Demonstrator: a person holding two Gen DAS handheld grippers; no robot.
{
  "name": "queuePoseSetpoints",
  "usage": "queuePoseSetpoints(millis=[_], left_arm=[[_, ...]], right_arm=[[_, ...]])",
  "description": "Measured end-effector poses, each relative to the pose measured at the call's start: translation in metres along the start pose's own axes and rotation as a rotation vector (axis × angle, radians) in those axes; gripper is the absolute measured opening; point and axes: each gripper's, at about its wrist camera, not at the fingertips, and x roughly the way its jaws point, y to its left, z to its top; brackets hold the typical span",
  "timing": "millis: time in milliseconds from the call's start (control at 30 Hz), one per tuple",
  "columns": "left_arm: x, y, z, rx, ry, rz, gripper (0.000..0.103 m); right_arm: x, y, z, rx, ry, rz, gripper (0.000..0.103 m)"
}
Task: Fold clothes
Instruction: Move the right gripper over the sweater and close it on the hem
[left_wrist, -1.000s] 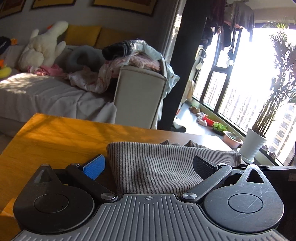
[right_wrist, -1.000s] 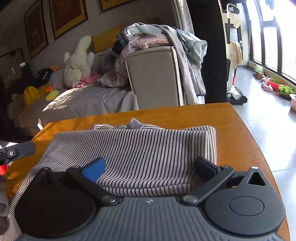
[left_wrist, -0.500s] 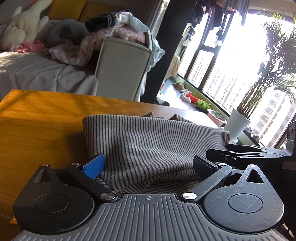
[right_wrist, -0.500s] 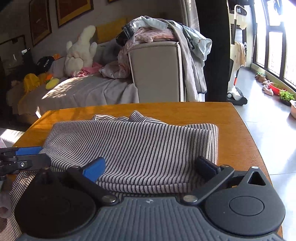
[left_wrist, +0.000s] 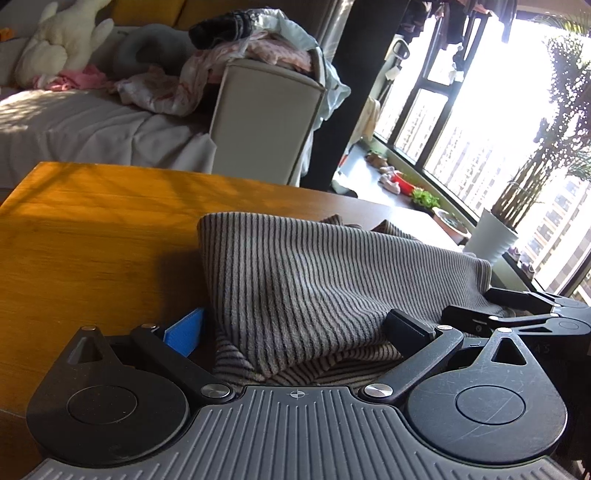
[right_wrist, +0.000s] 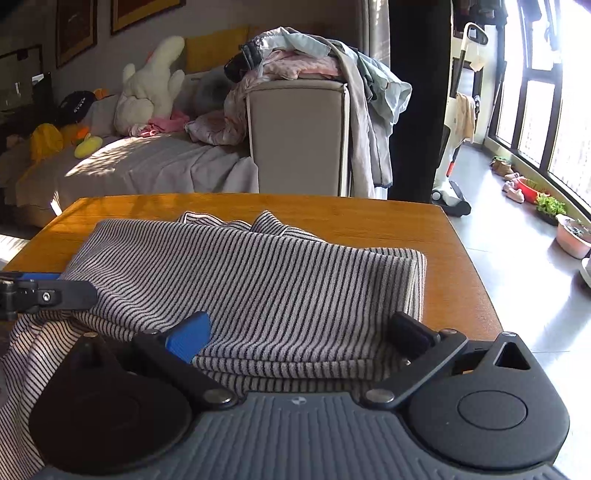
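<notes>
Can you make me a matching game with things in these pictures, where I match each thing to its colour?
Things:
1. shirt
2. table
3. stuffed rabbit
4. plant pot

Colours:
A. white
B. cream
C. grey with dark stripes
D. orange-brown wood

Pairs: 1-C, 2-D, 3-B, 4-A
</notes>
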Motion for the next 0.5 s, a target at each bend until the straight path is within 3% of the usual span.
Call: queuePoseSetpoints(millis=[167, 233, 267, 300, 500], left_arm=[[-0.001, 0.001, -0.001, -0.006, -0.008, -0.002, 0.103], [-0.001, 0.001, -0.002, -0.006, -0.008, -0.001, 0.103], [-0.001, 0.0, -0.002, -0.006, -0.009, 0.0, 0.103], [-0.002, 0.0, -0.002, -0.006, -0.009, 0.001, 0.103], [-0.005, 0.001, -0.002, -0.013, -0.021, 0.002, 0.103]], right_arm=[[-0.017, -0.016, -0.006, 0.031, -0.02, -0.033, 0.103], [-0.023, -0.018, -0.009, 0.026, -0.032, -0.036, 0.094], [-0.024, -0.02, -0.01, 0.028, -0.03, -0.028, 0.078], [-0.023, -0.021, -0.012, 0.038, -0.016, -0.014, 0.068], [-0.012, -0.025, -0.013, 0.078, 0.001, -0.013, 0.07]])
